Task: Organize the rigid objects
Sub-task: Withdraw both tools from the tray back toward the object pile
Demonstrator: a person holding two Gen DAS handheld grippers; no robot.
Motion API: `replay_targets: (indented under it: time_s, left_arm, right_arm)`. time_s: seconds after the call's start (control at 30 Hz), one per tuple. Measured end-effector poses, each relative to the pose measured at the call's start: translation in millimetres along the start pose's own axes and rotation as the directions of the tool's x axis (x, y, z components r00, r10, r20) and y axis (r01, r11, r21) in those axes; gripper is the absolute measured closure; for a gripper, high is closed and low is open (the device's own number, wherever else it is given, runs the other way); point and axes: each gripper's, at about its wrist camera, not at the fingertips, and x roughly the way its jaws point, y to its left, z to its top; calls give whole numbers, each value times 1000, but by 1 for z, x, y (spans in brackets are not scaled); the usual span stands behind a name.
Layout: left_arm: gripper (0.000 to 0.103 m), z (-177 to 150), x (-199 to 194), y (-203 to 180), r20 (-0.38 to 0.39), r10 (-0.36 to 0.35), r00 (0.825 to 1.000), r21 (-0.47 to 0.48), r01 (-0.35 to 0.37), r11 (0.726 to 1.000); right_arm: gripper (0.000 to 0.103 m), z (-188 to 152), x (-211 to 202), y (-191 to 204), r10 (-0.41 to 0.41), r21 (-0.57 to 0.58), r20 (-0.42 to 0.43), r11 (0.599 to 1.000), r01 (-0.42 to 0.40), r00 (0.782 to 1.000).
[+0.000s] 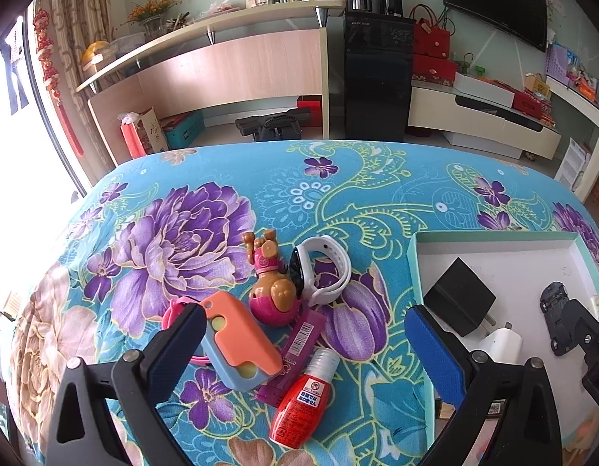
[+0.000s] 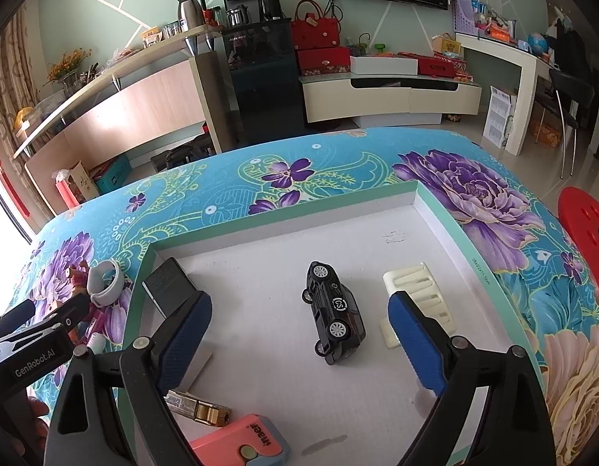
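A floral turquoise tablecloth (image 1: 260, 202) fills mid-frame below a curved wooden counter (image 1: 221, 58) at upper left, bearing a white tray (image 2: 470, 233) holding a black toy car (image 2: 334, 310), while the left gripper (image 1: 305, 334) and right gripper (image 2: 299, 330) both gape open, empty.

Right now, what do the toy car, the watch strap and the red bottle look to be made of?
Toy car: glossy black body, probably painted metal or hard plastic; reflections on the roof leave it open. Watch strap: matte white, bent into a loop, so likely silicone or rubber. Red bottle: shiny red plastic with a clear cap and a printed label.
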Motion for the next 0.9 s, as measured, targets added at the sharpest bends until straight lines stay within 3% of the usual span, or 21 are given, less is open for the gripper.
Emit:
replay_targets:
  time_s: [0.43, 0.67, 0.9]
  left_arm:
    - [0, -1, -22, 33, 33, 45, 998, -53, -43, 998]
    - [0, -3, -44, 62, 80, 90, 993, -97, -82, 992]
    - [0, -12, -54, 97, 82, 124, 989, -159, -109, 981]
  right_arm:
    - [7, 0, -5, 14, 18, -48, 38, 999, -16, 999]
    - [7, 3, -16, 32, 108, -56, 75, 993, -104, 991]
    - [7, -1, -14, 61, 166, -103, 52, 982, -160, 985]
